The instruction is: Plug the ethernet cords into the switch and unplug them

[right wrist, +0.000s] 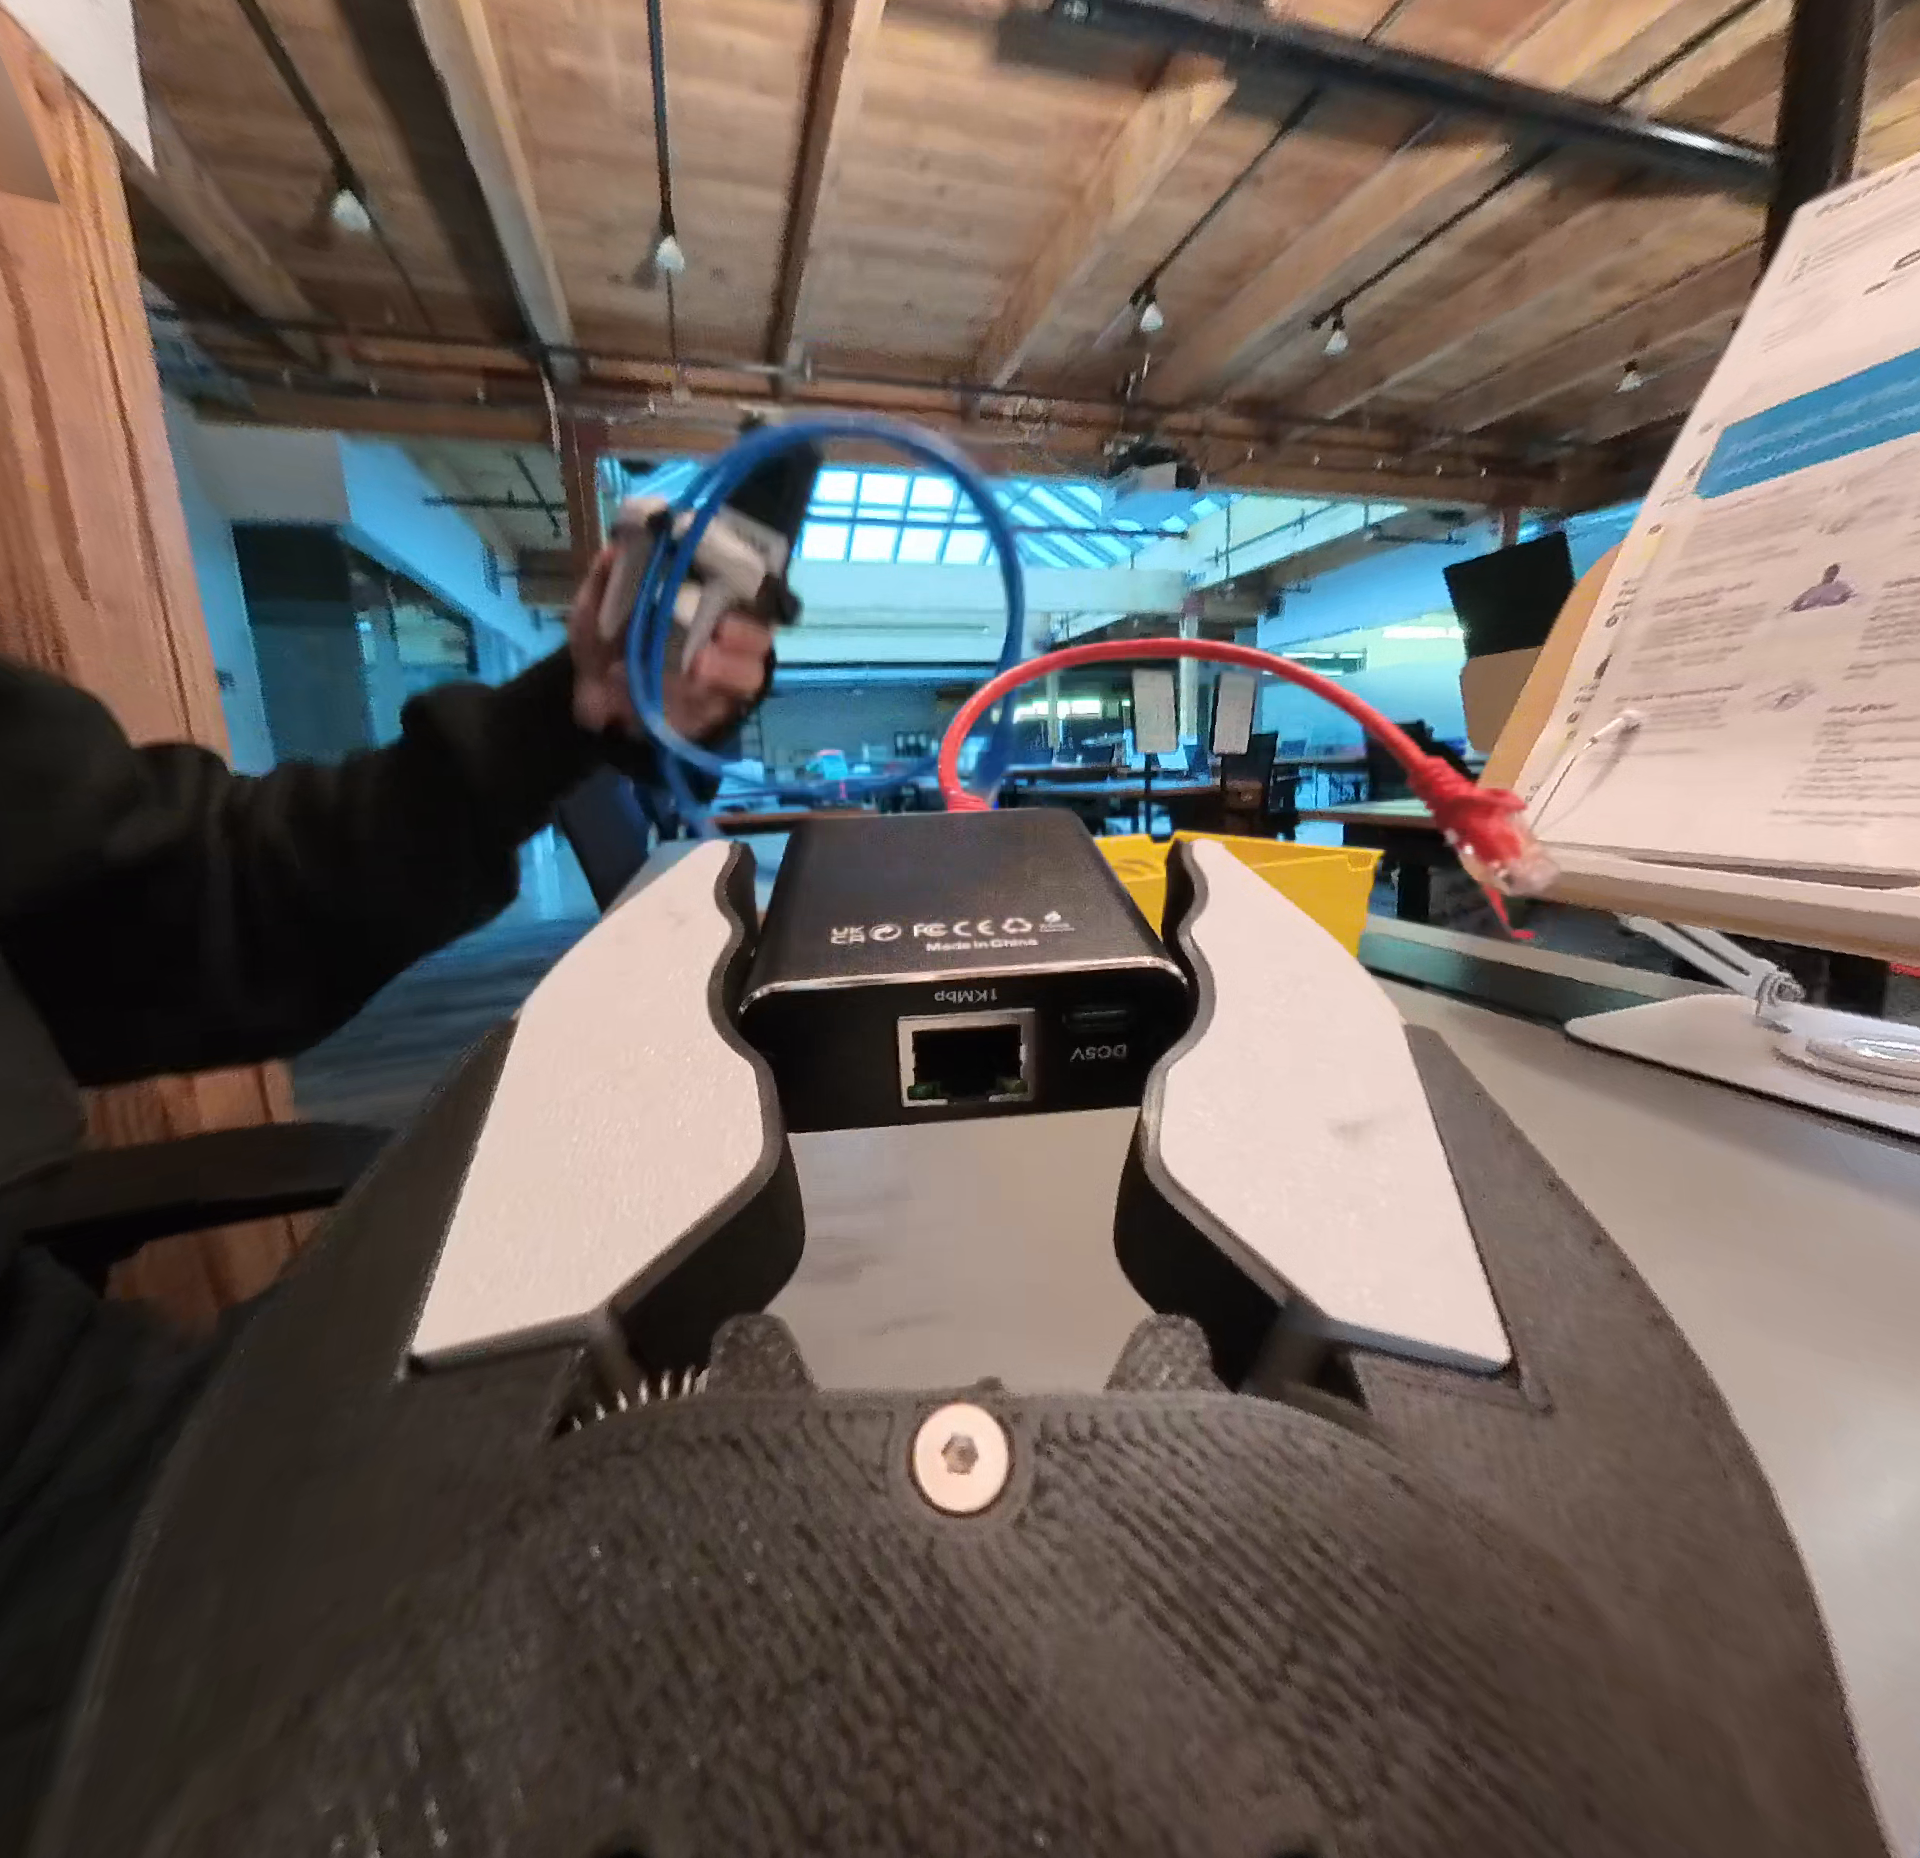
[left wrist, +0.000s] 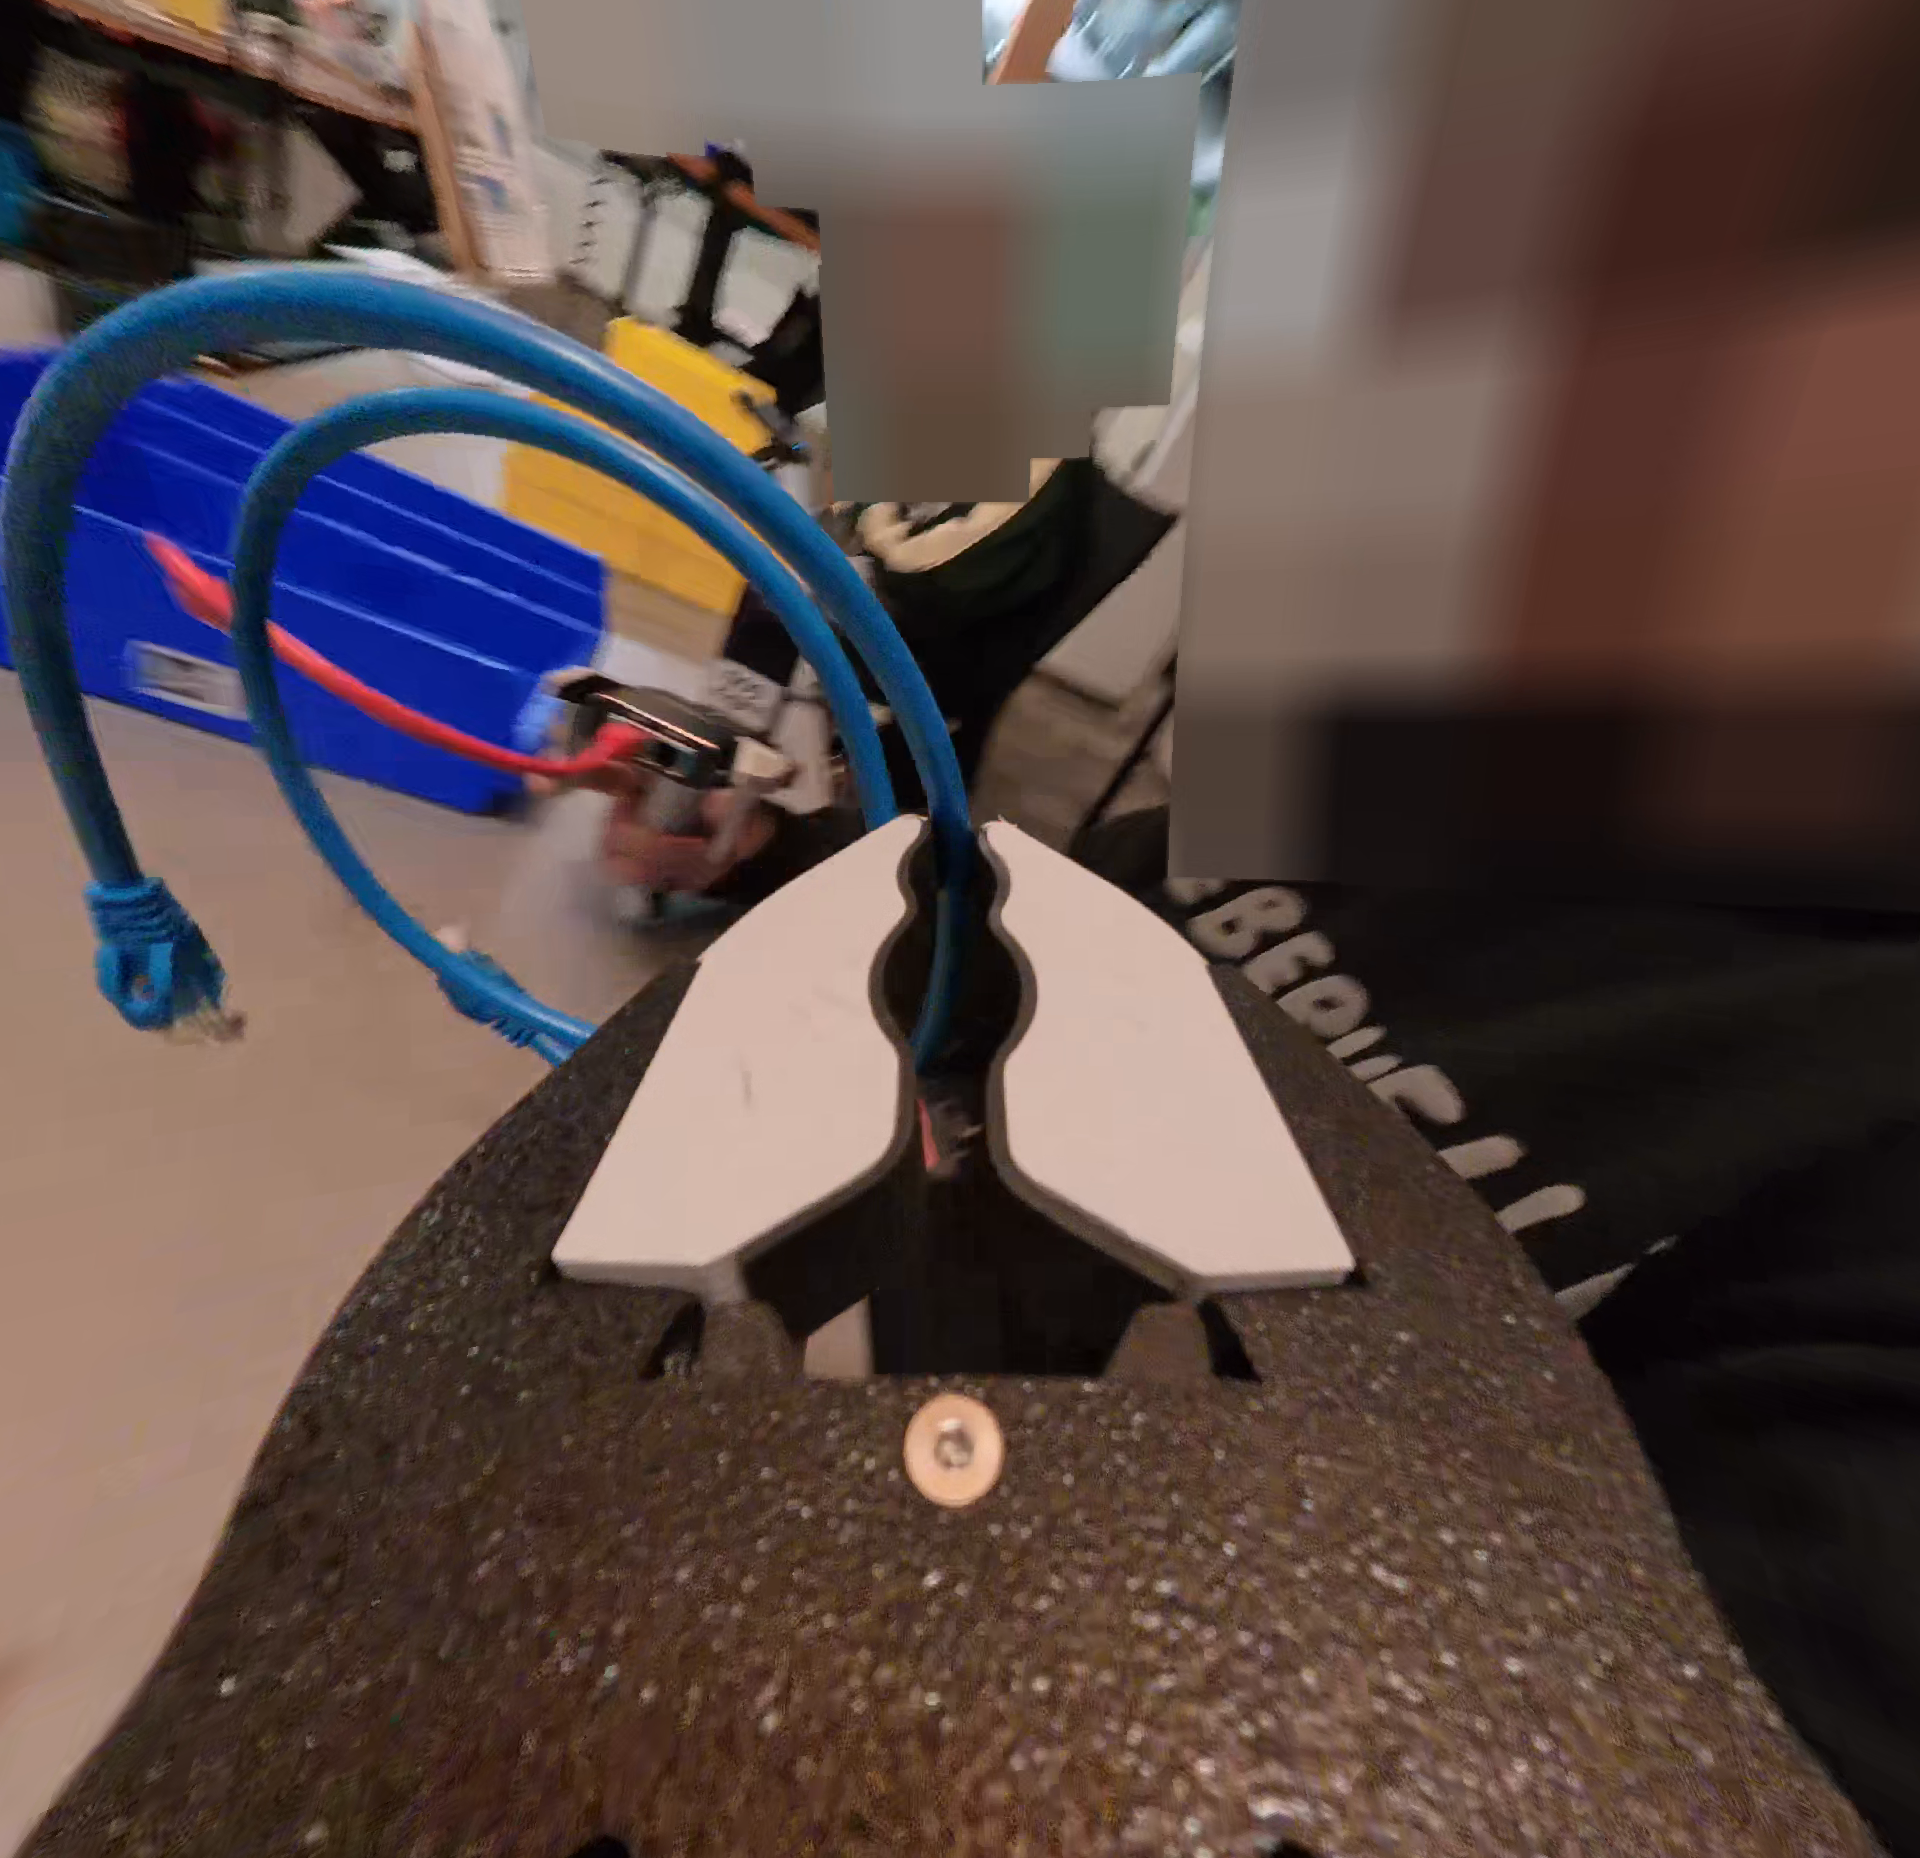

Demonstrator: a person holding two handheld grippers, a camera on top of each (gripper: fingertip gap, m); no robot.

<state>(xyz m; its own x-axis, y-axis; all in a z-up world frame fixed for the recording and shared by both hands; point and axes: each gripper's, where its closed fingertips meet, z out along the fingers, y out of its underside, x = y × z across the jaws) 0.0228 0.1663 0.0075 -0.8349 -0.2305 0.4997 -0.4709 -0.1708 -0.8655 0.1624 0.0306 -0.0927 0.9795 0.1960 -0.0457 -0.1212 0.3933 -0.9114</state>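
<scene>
My left gripper (left wrist: 954, 842) is shut on a blue ethernet cord (left wrist: 582, 354), which passes between its fingertips. The cord arcs up and to the left in two loops, and both plugs (left wrist: 156, 967) (left wrist: 488, 987) hang free. My right gripper (right wrist: 961, 863) is shut on a small black switch (right wrist: 935, 904) and holds it by its sides, with an empty port (right wrist: 966, 1060) facing the camera. A red cord (right wrist: 1195, 665) runs from the switch's far side, and its free plug (right wrist: 1486, 832) hangs at the right. The left gripper (right wrist: 717, 572) also shows far off with the blue loop.
A blue bin (left wrist: 364, 603) and yellow bins (left wrist: 644, 499) stand on the grey table (right wrist: 1662, 1237). A stand with a printed sheet (right wrist: 1766, 613) is close on the right. A person's black sleeve (right wrist: 260, 873) and a wooden post (right wrist: 83, 561) are on the left.
</scene>
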